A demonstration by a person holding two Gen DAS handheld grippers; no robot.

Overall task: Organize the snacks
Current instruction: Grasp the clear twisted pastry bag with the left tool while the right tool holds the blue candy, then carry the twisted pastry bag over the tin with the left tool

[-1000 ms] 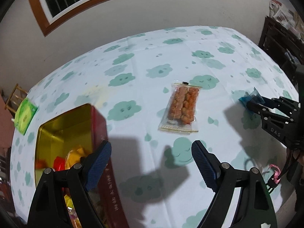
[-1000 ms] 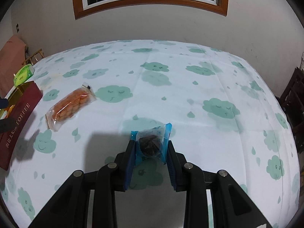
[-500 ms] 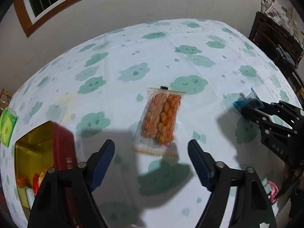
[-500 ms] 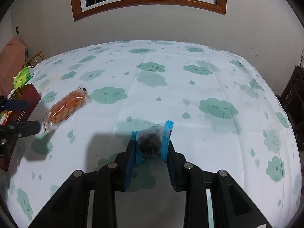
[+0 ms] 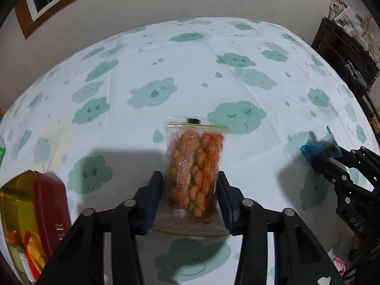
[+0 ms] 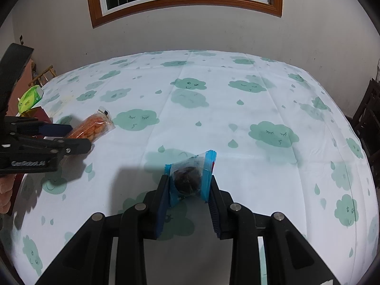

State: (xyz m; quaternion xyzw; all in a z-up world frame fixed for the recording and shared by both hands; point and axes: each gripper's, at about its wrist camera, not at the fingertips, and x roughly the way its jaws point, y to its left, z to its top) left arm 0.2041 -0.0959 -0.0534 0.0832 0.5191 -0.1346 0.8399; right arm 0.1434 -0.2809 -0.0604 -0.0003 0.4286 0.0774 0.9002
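A clear bag of orange twisted snacks (image 5: 194, 161) lies on the cloud-print tablecloth (image 5: 166, 71). My left gripper (image 5: 190, 175) straddles its near half, jaws closing, and both blue pads touch the bag's sides. The right wrist view shows the same bag (image 6: 95, 128) sticking out beyond the left gripper (image 6: 71, 137). My right gripper (image 6: 188, 182) is shut on a small blue packet (image 6: 190, 173) with a dark round sweet inside, held just above the cloth. From the left wrist, that packet (image 5: 318, 146) appears at the right edge.
An open red tin (image 5: 49, 197) with a gold inside and several wrapped sweets stands at the table's left side. A green pack (image 6: 29, 98) lies behind it. Dark wooden furniture (image 5: 344, 47) stands past the right edge. A wall with a window runs behind.
My left gripper moved away from the tin, came down over the orange snack bag and narrowed its jaws onto it. The right gripper kept still with the blue packet.
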